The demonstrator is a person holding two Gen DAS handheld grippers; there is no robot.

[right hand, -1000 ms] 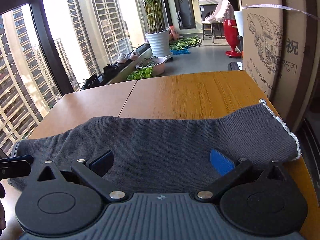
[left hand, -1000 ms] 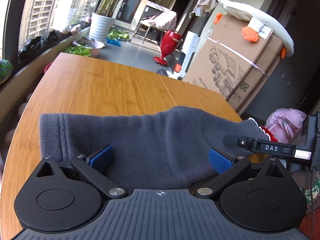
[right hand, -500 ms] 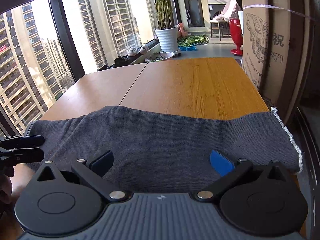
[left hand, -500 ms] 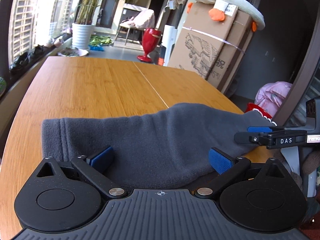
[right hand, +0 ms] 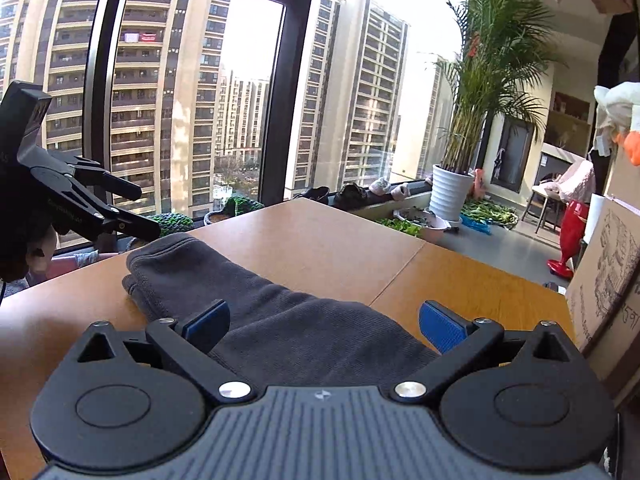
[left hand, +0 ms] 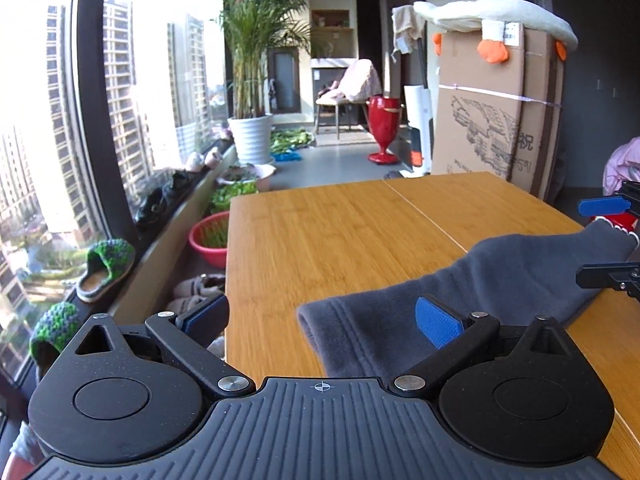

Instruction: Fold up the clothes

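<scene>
Nearest the left wrist camera, the left claw (left hand: 322, 318) is released, its two blue-padded fingers spread wide with nothing between them; the right-hand pad sits over the folded end of the grey garment (left hand: 472, 292), while the other pad hangs past the tabletop's (left hand: 320, 232) left edge. The right claw (right hand: 324, 322) is likewise released and grasps nothing, its pads spread above the near part of the same grey garment (right hand: 280, 320), whether touching it cannot be told. The garment lies folded into a long band on the wooden tabletop (right hand: 328, 248), close to its near edge, one rounded end toward the window side and the other, white-trimmed end toward the cardboard box (left hand: 496, 120). From the right wrist view the left claw shows just beyond the garment's rounded end, lifted off the tabletop. Past the garment the tabletop runs bare wood with a seam down it. Beyond the tabletop stand a white pot with a tall palm (left hand: 252, 136), a red vase (left hand: 383, 128), and a plush toy (left hand: 500, 20) draped on top of the cardboard box.
</scene>
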